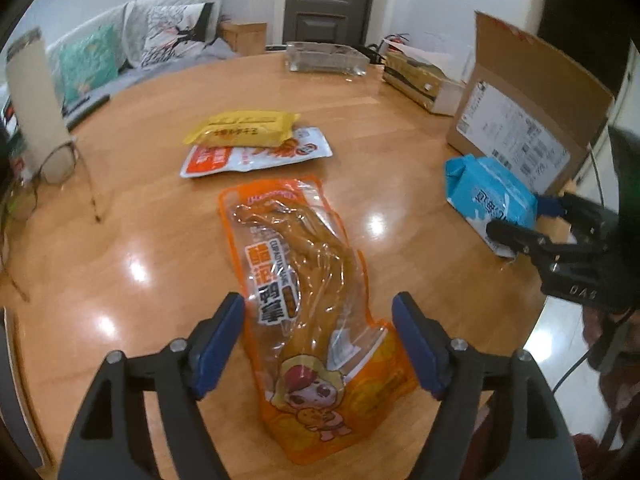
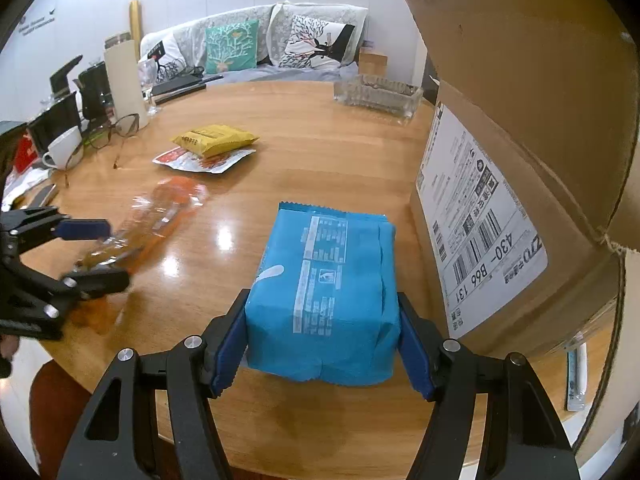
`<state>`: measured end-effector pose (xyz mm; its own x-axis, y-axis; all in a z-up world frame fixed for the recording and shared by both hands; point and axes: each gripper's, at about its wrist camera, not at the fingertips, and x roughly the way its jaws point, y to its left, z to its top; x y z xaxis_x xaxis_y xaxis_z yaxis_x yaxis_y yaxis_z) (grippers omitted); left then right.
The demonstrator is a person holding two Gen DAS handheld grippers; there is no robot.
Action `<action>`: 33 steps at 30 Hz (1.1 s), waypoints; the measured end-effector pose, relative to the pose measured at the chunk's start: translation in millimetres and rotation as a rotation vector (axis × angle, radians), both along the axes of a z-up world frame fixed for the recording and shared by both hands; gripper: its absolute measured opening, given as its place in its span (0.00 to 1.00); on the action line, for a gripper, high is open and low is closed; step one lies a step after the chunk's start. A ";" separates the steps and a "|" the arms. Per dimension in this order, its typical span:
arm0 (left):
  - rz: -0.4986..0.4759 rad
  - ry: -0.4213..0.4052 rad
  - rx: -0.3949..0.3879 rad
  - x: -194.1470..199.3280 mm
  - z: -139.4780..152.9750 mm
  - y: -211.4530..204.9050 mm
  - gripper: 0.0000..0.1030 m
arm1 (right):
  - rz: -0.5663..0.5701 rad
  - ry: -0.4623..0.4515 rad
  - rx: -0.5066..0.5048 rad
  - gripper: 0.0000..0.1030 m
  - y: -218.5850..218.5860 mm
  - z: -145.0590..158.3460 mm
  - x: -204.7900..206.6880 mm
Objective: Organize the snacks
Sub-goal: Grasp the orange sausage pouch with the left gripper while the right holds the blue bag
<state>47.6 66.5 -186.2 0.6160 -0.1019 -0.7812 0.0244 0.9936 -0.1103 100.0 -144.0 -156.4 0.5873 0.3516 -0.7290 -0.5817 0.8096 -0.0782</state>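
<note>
Left wrist: left tongs (image 1: 319, 344) released, straddling orange clear-window snack pouch (image 1: 304, 300) flat on wooden worktop (image 1: 140, 240); pads not touching.

Right wrist: right tongs (image 2: 322, 346) grasping blue paper-wrapped snack pack (image 2: 324, 296), brown cardboard box (image 2: 520, 184) just right. Step: pickup; next prob. lift pack into box.

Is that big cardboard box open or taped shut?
Open. The cardboard box has a top flap standing up above its labelled side, and another flap hangs out over the table. What is inside cannot be seen.
</note>
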 end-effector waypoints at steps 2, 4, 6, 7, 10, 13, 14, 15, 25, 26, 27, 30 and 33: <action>0.027 0.000 0.005 -0.1 0.0 -2.3 0.71 | 0.001 0.002 -0.001 0.62 -0.2 -0.1 0.3; 0.050 0.003 0.031 3.8 -1.2 -7.8 0.71 | 0.000 0.005 0.002 0.62 0.0 -1.9 1.1; 0.068 0.001 0.071 8.3 -3.4 -15.0 0.71 | 0.001 0.008 0.003 0.62 -0.1 -2.3 1.6; 0.076 -0.002 0.089 10.1 -4.1 -17.3 0.71 | 0.002 0.010 0.005 0.62 -0.2 -2.7 1.6; 0.099 -0.017 0.101 11.8 -4.5 -19.7 0.61 | 0.005 0.014 0.011 0.62 -0.7 -3.6 2.5; 0.107 -0.022 0.108 10.4 -5.1 -18.2 0.57 | 0.007 0.013 0.013 0.62 -0.4 -4.0 2.6; 0.106 -0.027 0.107 9.6 -4.8 -17.9 0.52 | 0.007 0.011 0.013 0.62 -0.4 -3.7 2.3; 0.098 -0.037 0.105 8.0 -3.7 -18.1 0.45 | 0.008 0.009 0.013 0.62 0.2 -4.0 2.3; 0.041 -0.053 0.079 4.5 5.8 -18.2 0.40 | 0.016 0.016 0.025 0.62 2.3 -2.5 1.1; 0.043 -0.049 0.069 3.5 5.0 -15.9 0.43 | 0.018 0.016 0.024 0.62 2.9 -2.6 0.8; 0.054 -0.045 0.059 0.4 4.1 -12.0 0.49 | 0.018 0.016 0.023 0.62 3.0 -2.6 0.8; 0.103 -0.037 0.055 -14.2 2.1 -5.1 0.57 | 0.022 0.016 0.024 0.62 3.3 -2.3 1.1; 0.156 -0.031 0.006 -30.9 0.6 6.9 0.64 | 0.029 0.016 0.026 0.62 4.5 -2.4 0.8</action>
